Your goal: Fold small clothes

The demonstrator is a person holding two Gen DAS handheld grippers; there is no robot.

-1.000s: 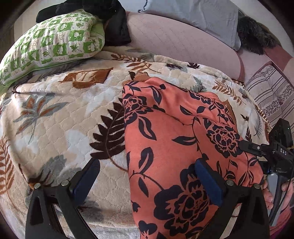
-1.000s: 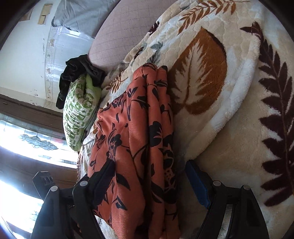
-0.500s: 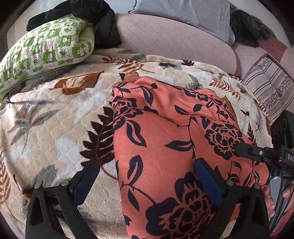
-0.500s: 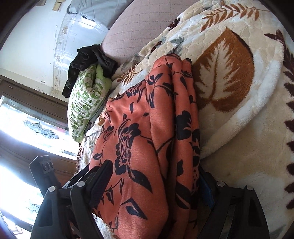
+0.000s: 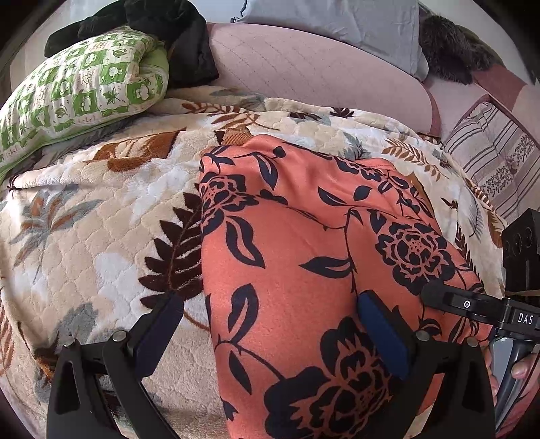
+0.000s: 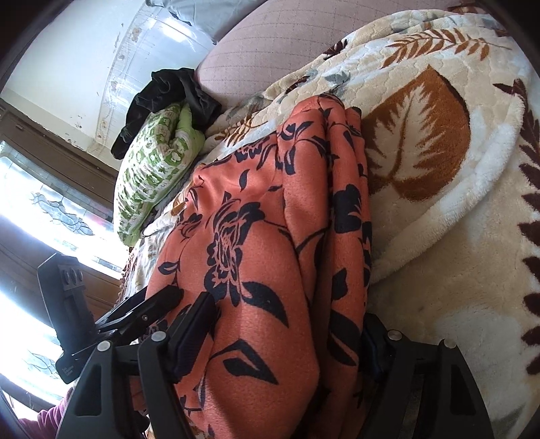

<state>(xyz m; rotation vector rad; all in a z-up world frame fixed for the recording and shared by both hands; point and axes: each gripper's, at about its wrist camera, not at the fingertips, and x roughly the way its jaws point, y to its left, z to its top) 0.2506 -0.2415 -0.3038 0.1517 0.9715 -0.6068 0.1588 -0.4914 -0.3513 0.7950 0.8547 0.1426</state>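
An orange garment with black flowers lies folded into a thick stack on a cream leaf-print blanket. My left gripper is open. It straddles the garment's left edge, with one finger over the blanket and the other on the fabric. In the right wrist view, my right gripper is closing on the stack's near end. Fabric fills the gap between its jaws. The top finger lies on the cloth, and the lower one is half hidden under the folded edge.
A green patterned pillow with a black garment on it lies at the back left. A pink bolster, a grey pillow and a striped cushion line the far side. A person's fingers hold the right handle.
My right gripper has slid further onto the garment's end and rolled, so fabric now fills the gap between its jaws. The left gripper has hardly moved and stays open.
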